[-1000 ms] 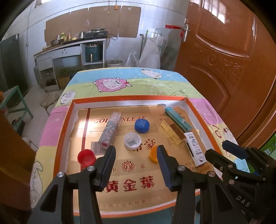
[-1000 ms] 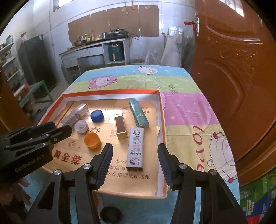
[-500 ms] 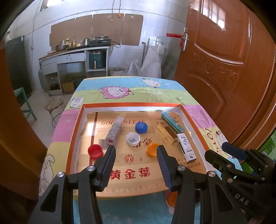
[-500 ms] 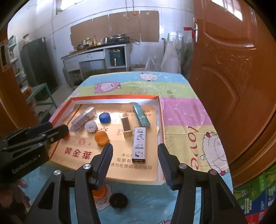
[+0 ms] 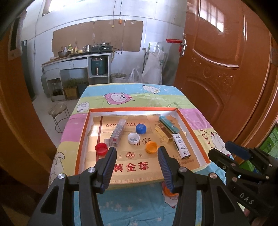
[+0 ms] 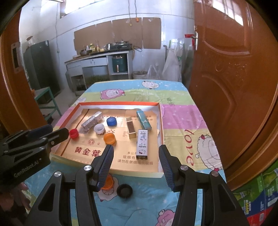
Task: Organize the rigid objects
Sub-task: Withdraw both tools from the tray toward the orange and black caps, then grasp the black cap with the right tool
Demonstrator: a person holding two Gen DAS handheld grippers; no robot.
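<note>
The table (image 6: 177, 118) carried a shallow tray (image 6: 160, 121) near its front edge, with four caps and four small boxes inside. Both the left tongs (image 5: 137, 163) and the right tongs (image 6: 136, 160) were held wide open and empty. An orange cap (image 6: 108, 182) and a black cap (image 6: 124, 190) lay outside, at the front edge; these should be approached from above.

White tiled wall (image 5: 156, 31) is being lit by daylight from a high window (image 6: 69, 8). Cardboard sheets (image 5: 97, 38) are being kept taped across it. A counter (image 5: 74, 59) with a stove (image 5: 101, 48) and bottles is being backed against the wall; a green appliance (image 5: 99, 67) is being housed under it. A brown door (image 5: 225, 69) is being held open at the side. A stool (image 5: 58, 109) is being left on the pale floor (image 5: 45, 106).
</note>
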